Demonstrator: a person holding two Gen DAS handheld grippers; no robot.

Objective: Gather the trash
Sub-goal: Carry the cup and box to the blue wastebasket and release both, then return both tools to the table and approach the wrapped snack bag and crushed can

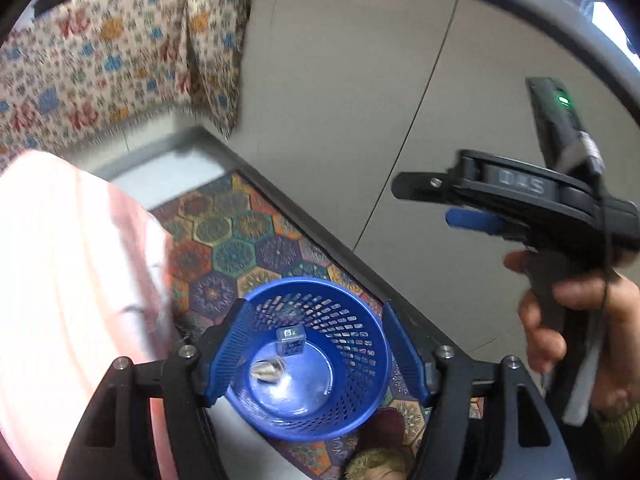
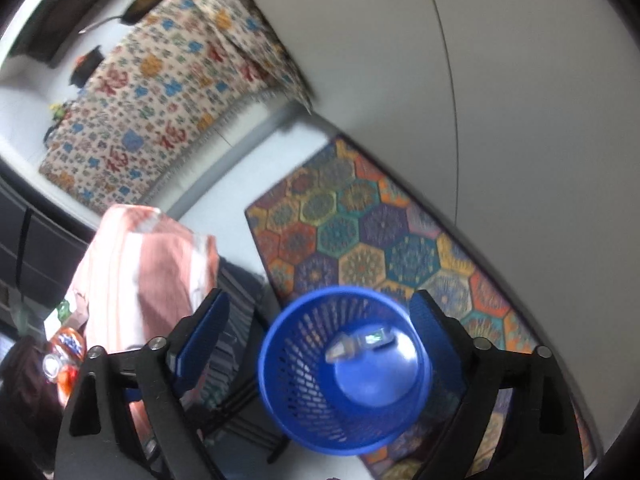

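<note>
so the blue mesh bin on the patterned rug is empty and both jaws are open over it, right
Not empty. The left wrist view shows a small box and a crumpled wrapper at the bottom of the blue mesh bin. It does stand on the patterned rug, both jaws open.

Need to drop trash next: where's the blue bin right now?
The blue bin stands on the hexagon-pattern rug, directly below both open tools, right of the pink striped cloth.

Both your wrist cameras look steeply down from above into the blue mesh bin (image 1: 316, 360) (image 2: 344, 372), fairly near it. They share the bin, the hexagon-patterned rug (image 1: 240, 240) (image 2: 360, 232) and the floral cloth (image 1: 100, 72) (image 2: 160, 112) beyond.
</note>
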